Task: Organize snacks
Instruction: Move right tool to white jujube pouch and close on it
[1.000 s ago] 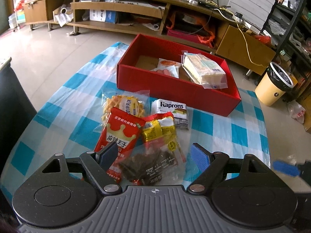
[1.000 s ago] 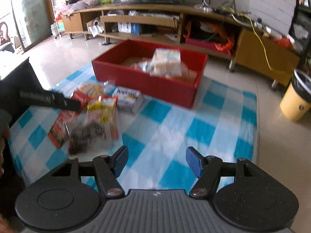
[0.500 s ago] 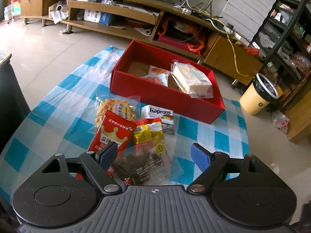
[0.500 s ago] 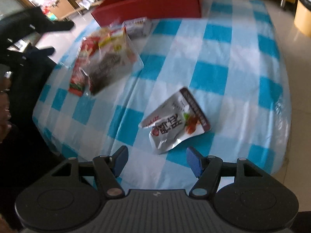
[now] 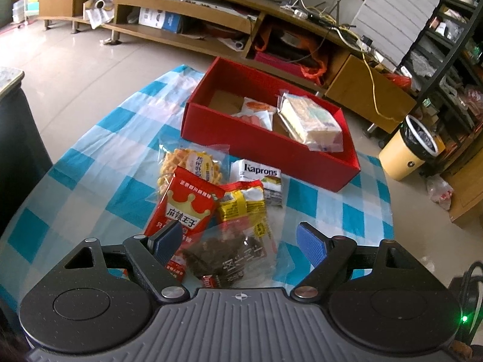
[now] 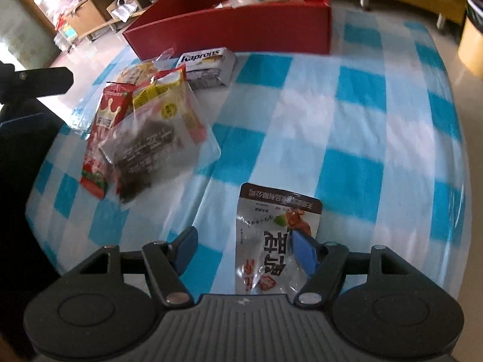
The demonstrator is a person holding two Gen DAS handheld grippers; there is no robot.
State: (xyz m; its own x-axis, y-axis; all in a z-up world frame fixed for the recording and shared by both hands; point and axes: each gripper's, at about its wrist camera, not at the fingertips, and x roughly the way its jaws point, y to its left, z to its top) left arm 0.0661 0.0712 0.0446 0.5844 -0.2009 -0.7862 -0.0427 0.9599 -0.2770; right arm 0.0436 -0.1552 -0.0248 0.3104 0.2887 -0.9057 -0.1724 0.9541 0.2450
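Observation:
A red box (image 5: 265,141) on the blue checked cloth holds a clear-wrapped biscuit pack (image 5: 311,123) and a small white packet (image 5: 253,113). In front of it lie a waffle bag (image 5: 193,163), a red crown bag (image 5: 184,208), a yellow packet (image 5: 241,203), a Kaprons pack (image 5: 261,175) and a clear bag of dark snacks (image 5: 232,256). My left gripper (image 5: 240,241) is open above that pile. My right gripper (image 6: 243,246) is open low over a silver pouch (image 6: 271,235), whose lower half lies between the fingers.
The red box also shows in the right wrist view (image 6: 235,27), at the back. A long wooden TV shelf (image 5: 187,15) stands behind the table. A yellow bin (image 5: 413,147) stands on the floor at right. A dark chair (image 5: 18,157) is at the left edge.
My right gripper has swung down to the table's near edge and closed in over the silver pouch. My left gripper drifted slightly and stayed open above the pile.

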